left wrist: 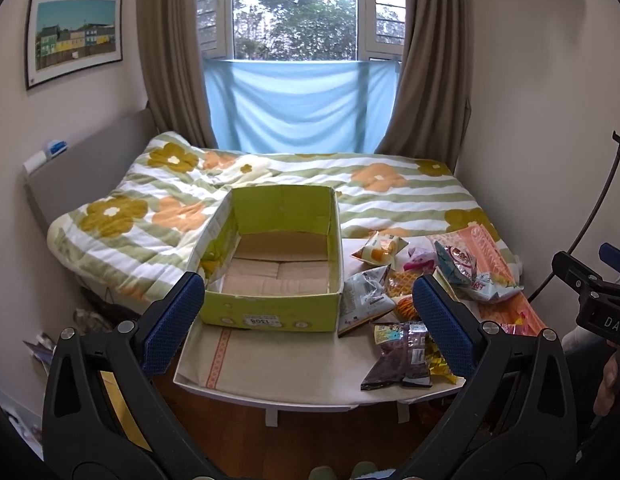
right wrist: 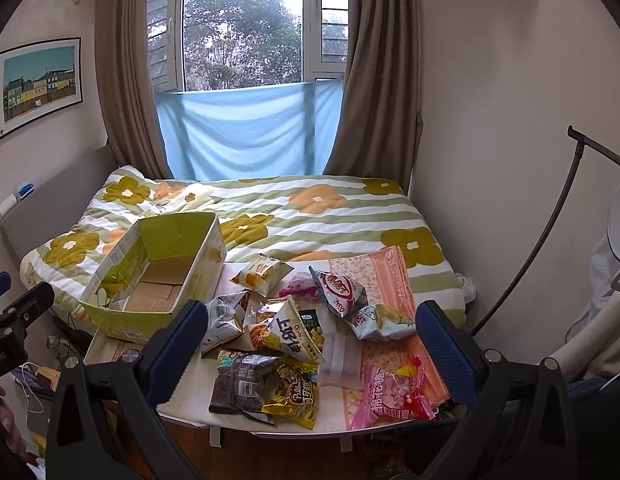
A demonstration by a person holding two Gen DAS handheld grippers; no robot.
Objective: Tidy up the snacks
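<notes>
The green cardboard box sits empty and open-topped on the left part of the small desk, and it serves as the landmark here. All the snack packets lie in a loose heap to the right of the box, none inside it yet. Nearest the box is a grey-white packet; in front of that, toward the desk's near edge, lies a dark brown packet with a yellow packet touching it. A pink packet lies farthest right of the box, on a pink patterned cloth.

The left gripper hangs with jaws wide and empty, facing the box's front right corner. The right gripper is likewise spread wide and holds nothing, aimed straight over the heap. The right gripper looks better placed for the first pick, probably the dark brown packet, whose long axis runs roughly away from the gripper; the carry would then go leftward to the box.
</notes>
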